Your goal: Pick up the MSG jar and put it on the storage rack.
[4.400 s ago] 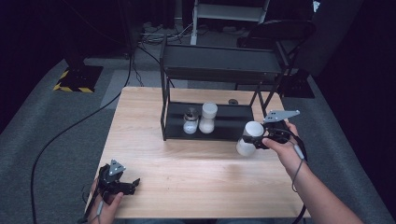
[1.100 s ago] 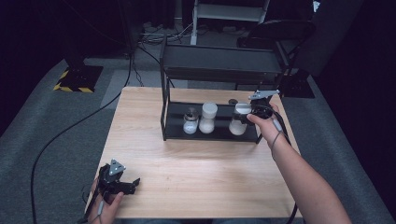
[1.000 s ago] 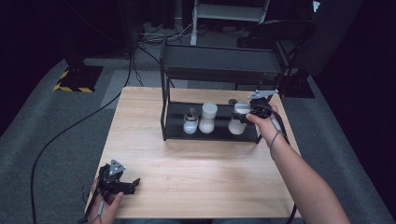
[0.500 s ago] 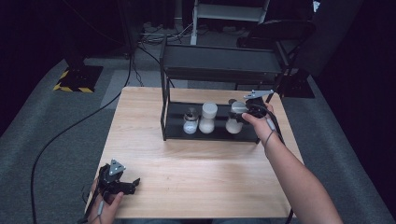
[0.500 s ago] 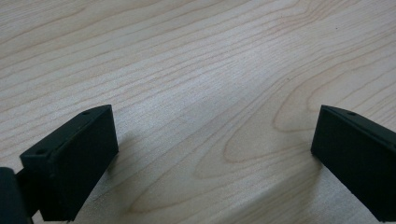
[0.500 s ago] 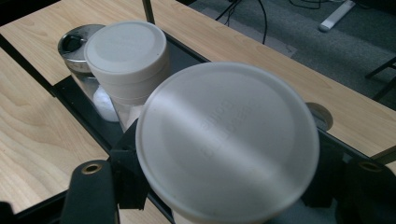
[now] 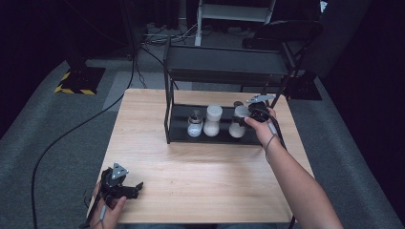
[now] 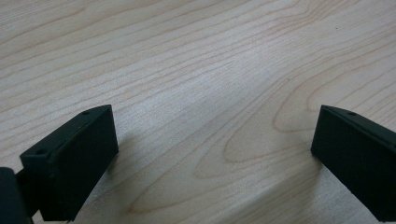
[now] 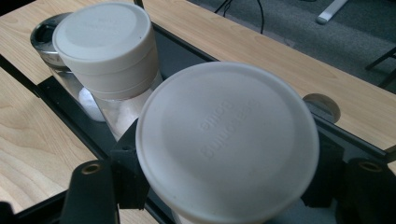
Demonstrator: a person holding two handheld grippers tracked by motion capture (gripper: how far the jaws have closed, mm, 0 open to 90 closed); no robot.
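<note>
The work in hand was shelving jars on the lower tier of a black rack (image 7: 224, 71) that stood at the twelve o'clock side of the wooden table (image 7: 205, 176). The right gripper (image 7: 249, 116) was clamped on a white-lidded jar (image 7: 237, 125), its jaws pressing the jar just under the lid (image 9: 229, 140), and held it over the rack's dark tray (image 7: 179, 126) at about the two o'clock part of the table. In the high view the jar sat at the right end of a row; immediately at its nine o'clock stood a second white-lidded jar (image 7: 212, 120), and beyond that a smaller jar with a metal top (image 7: 194, 125).

By my reading the placing step was nearly done: the jar appeared to be on or just above the tray, though its base was hidden, so I could not tell whether it had touched down.

The next move would call for settling the jar flat, then loosening the jaws and drawing the gripper back toward six o'clock without knocking the neighbour, which stood very close.

The left gripper (image 7: 125, 188) rested at the table's seven o'clock corner, its jaws spread wide over bare wood with nothing between them.
</note>
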